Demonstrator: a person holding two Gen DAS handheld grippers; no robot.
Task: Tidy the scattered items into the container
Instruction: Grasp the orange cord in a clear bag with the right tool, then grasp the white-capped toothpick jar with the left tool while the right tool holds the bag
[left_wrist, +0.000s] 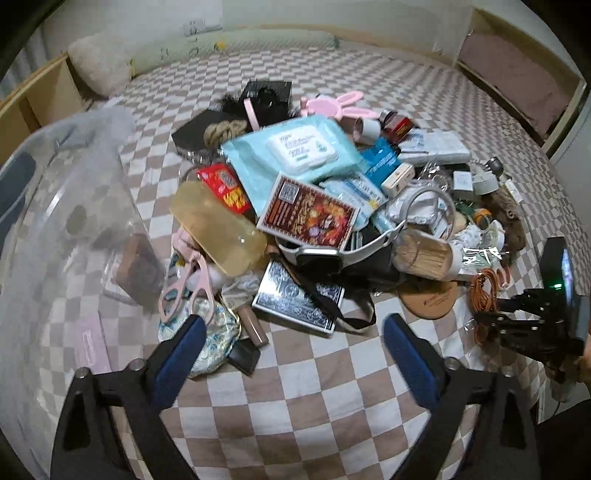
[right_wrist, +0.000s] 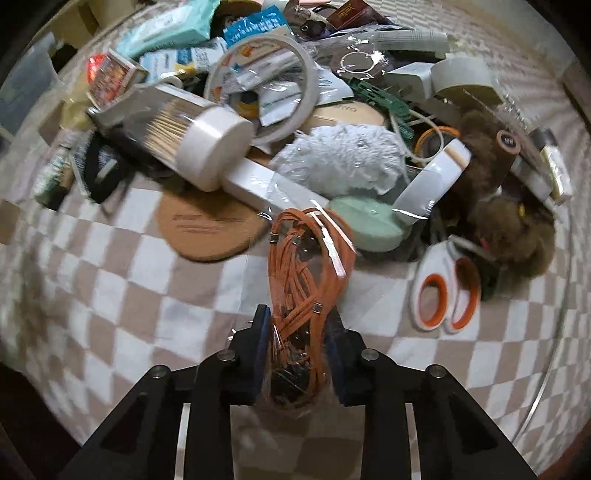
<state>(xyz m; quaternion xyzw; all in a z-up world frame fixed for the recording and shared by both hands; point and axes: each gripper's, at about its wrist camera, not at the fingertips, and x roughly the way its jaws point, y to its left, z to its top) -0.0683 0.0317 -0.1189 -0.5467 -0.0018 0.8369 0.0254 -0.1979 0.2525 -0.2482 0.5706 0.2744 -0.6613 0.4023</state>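
A heap of scattered items lies on a checkered bedspread (left_wrist: 314, 387): a wet-wipes pack (left_wrist: 295, 147), a card box (left_wrist: 308, 214), pink scissors (left_wrist: 184, 284), a toothpick jar (left_wrist: 424, 254) and more. The clear plastic container (left_wrist: 74, 206) stands left of the heap, a brown object blurred inside it. My left gripper (left_wrist: 295, 332) is open and holds nothing, just short of a deck of cards (left_wrist: 295, 299). My right gripper (right_wrist: 299, 317) is shut on a clear bag of orange cords (right_wrist: 306, 266). The same gripper (left_wrist: 495, 314) shows at the heap's right edge.
Near the right gripper lie a cork coaster (right_wrist: 207, 225), orange-handled scissors (right_wrist: 443, 291), a green case (right_wrist: 369, 221), a grey fluffy item (right_wrist: 343, 158) and a brown plush (right_wrist: 509, 214). Pillows (left_wrist: 99, 66) and a wooden bed frame (left_wrist: 517, 74) border the bed. Bare bedspread lies in front of both grippers.
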